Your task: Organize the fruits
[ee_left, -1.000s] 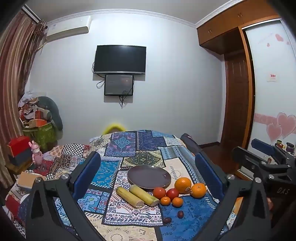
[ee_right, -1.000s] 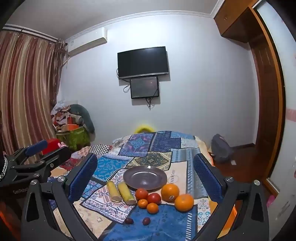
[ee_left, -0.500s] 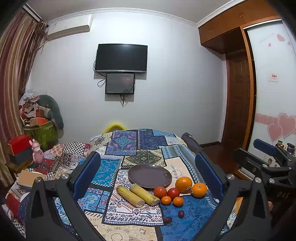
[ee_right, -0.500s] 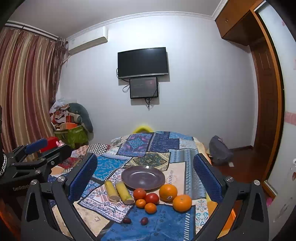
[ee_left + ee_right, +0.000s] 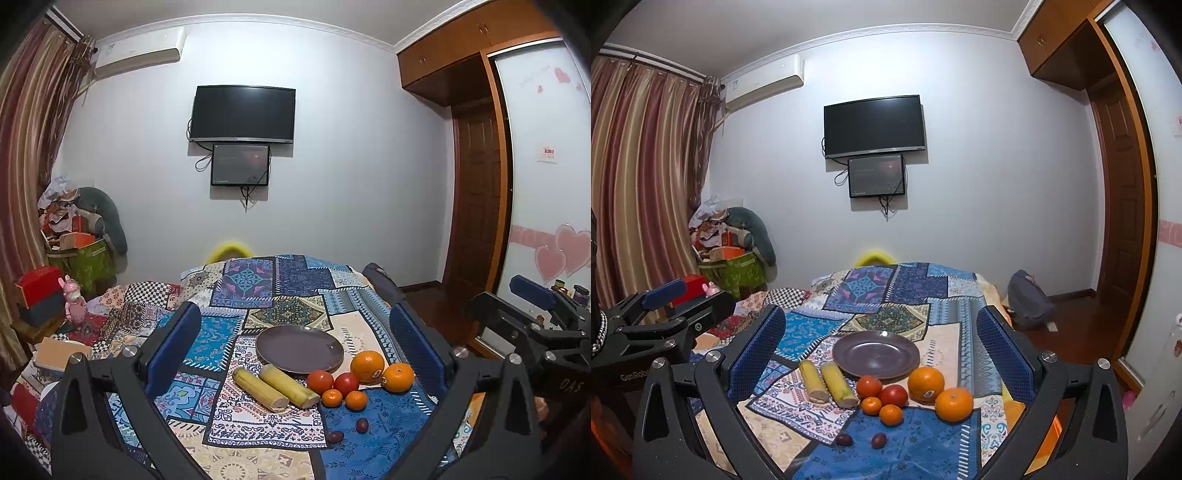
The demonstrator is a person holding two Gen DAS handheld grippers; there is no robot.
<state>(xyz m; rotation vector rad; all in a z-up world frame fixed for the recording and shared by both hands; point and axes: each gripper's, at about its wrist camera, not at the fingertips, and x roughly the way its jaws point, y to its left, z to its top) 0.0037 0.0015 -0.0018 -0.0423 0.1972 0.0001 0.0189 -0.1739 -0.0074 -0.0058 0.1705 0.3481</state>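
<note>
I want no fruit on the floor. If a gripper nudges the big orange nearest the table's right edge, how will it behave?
The orange looks round and smooth, so it would probably roll freely. It lies on the patchwork cloth close to the edge, so a rightward push might send it off. Its neighbour, the stickered orange, would likely block a leftward roll.

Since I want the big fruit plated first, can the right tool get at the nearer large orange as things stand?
Probably yes. The right tool is open and empty, and the nearer large orange sits apart at the cluster's right edge, barely beside the other orange, with nothing over it.
</note>
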